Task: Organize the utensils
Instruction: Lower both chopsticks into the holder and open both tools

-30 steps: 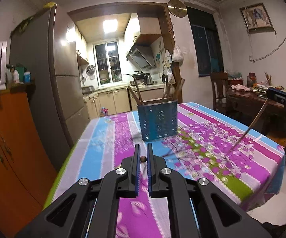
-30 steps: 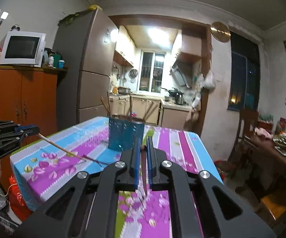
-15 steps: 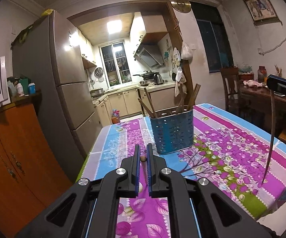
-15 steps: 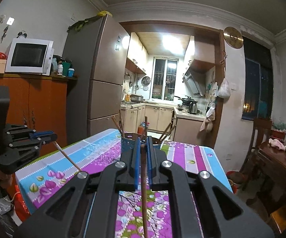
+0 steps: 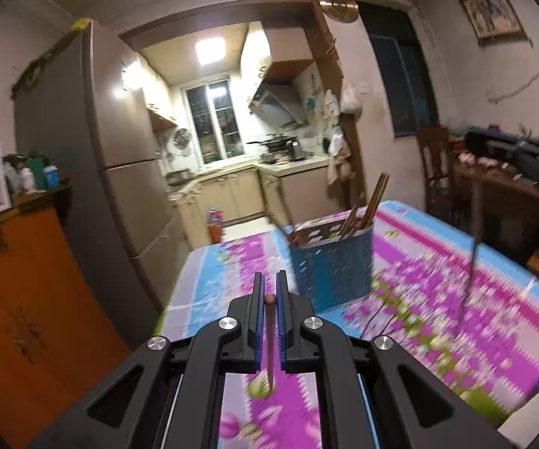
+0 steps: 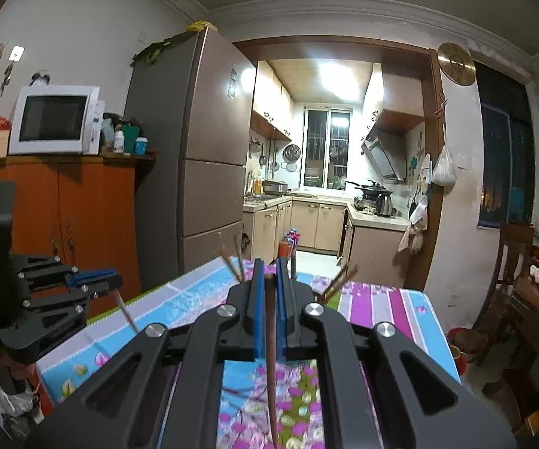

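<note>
My left gripper is shut on a brown chopstick that hangs down below its jaws over the flowered tablecloth. A blue perforated utensil holder with several chopsticks in it stands just ahead and to the right. My right gripper is shut on a second chopstick, also hanging down. In the right wrist view the holder is hidden behind the fingers; only its chopstick ends stick out. Each gripper shows in the other's view: the right gripper at the far right, the left gripper at the left.
A tall brown fridge and an orange cabinet with a white microwave stand left of the table. A wooden chair and a cluttered side table are on the right. The kitchen doorway lies beyond.
Both grippers have risen and moved toward the holder. Their chopsticks, which slanted down to the cloth, have lifted off it and now hang nearly straight down.
</note>
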{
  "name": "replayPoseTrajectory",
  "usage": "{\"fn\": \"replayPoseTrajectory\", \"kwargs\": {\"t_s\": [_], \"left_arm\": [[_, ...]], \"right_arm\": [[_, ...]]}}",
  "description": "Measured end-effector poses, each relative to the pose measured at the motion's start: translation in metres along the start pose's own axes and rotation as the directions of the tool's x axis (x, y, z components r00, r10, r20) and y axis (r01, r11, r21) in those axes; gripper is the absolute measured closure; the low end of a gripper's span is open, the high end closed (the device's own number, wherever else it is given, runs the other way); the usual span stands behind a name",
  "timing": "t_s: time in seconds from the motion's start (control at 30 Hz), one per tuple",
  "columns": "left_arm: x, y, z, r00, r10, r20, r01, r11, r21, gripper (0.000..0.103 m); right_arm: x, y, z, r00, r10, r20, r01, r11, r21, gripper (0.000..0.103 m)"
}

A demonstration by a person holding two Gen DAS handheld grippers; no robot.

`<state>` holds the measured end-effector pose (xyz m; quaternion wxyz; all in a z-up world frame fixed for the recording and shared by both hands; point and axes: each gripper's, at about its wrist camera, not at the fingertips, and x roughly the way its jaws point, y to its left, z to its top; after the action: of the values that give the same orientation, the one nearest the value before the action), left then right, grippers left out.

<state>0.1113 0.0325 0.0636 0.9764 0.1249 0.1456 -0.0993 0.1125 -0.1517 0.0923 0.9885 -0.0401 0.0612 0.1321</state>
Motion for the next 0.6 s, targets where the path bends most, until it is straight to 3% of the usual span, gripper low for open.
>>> {"fn": "replayPoseTrajectory", "kwargs": {"t_s": [0.23,0.4,0.6], "left_arm": [[0.022,0.016,0.08,0.979,-0.176,0.103,0.183,0.981,-0.063,0.096],[0.051,0.021,0.136,0.957,-0.218,0.192,0.238,0.968,-0.085,0.096],[0.103,0.024,0.18,0.944,-0.184,0.275,0.227,0.965,-0.133,0.096]], "right_arm": [[0.035,-0.029,0.048,0.998,-0.029,0.054,0.027,0.999,0.04,0.098],[0.062,-0.053,0.08,0.993,-0.052,0.105,0.043,0.996,0.084,0.098],[0.104,-0.074,0.1,0.988,-0.067,0.136,0.049,0.99,0.131,0.098]]}}
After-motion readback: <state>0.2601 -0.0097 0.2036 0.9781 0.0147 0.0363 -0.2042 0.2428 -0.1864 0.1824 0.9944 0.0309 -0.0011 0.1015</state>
